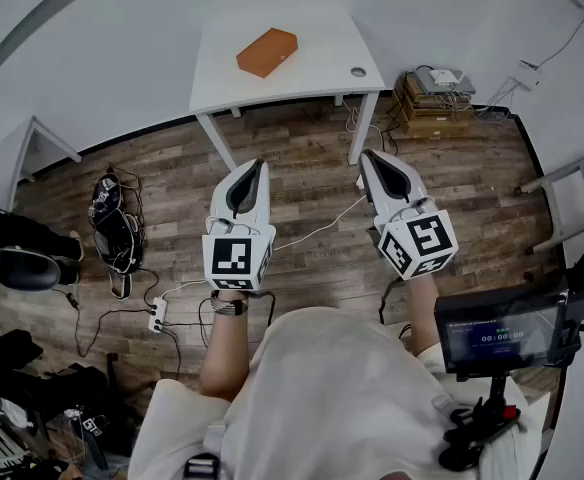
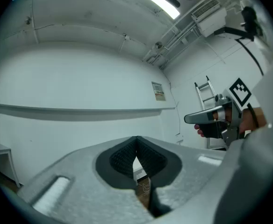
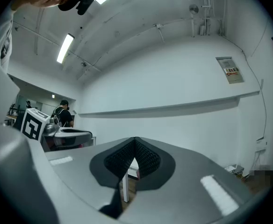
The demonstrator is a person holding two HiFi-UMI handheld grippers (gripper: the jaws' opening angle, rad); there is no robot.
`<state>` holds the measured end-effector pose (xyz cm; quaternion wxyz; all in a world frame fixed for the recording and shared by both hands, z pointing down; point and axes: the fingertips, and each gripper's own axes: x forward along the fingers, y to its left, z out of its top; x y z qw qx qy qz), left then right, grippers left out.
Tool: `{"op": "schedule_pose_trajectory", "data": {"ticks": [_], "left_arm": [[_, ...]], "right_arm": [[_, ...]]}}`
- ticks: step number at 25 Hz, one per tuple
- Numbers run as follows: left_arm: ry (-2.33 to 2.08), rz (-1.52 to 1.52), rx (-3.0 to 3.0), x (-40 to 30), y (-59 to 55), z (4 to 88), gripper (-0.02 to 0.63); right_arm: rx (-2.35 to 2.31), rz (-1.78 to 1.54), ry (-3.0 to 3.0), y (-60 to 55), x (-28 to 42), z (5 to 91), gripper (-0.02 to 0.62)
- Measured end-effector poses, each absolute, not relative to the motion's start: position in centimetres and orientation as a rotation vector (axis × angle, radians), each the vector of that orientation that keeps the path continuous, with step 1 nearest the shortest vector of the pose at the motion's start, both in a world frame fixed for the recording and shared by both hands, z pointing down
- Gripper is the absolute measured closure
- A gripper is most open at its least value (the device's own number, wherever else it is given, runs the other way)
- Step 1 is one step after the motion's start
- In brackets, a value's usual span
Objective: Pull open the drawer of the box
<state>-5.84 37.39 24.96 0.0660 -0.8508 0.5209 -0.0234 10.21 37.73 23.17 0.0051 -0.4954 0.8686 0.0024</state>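
Orange box [image 1: 267, 51] sits on the white counter [image 1: 222, 63], about mid-width and toward the far side, well back from the near edge (drawer too small to make out). A small round thing [image 1: 358, 71] lies by the counter's near right corner, apart from the box. Left hand-held gripper [image 1: 257, 164] and right hand-held gripper [image 1: 366, 154] are both pressed together with nothing between the jaws. They are held level, side by side over the wood floor [image 1: 302, 183], tips short of the counter's near edge and well apart from the box. Open floor lies between the 2. Shoes and cables [image 1: 117, 233] left, cardboard stack [image 1: 430, 103] far right, ladder [image 1: 572, 193] right.
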Motion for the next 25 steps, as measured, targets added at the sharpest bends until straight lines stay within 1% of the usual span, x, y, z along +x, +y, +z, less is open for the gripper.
{"op": "schedule_pose_trajectory", "data": {"ticks": [7,21,25], "left_arm": [[1.572,-0.078,-2.563,-5.5,36.9,25.3,0.601],[1.579,-0.079,-2.575,-4.5,38.4,25.9,0.601],[1.597,-0.086,-2.569,-3.5,38.6,25.9,0.601]], "right_arm": [[-1.516,0.068,2.720,37.7,10.0,23.1,0.594],[-1.526,0.047,2.766,38.5,10.5,24.8,0.594],[-1.516,0.023,2.777,38.4,11.6,25.2,0.594]]}}
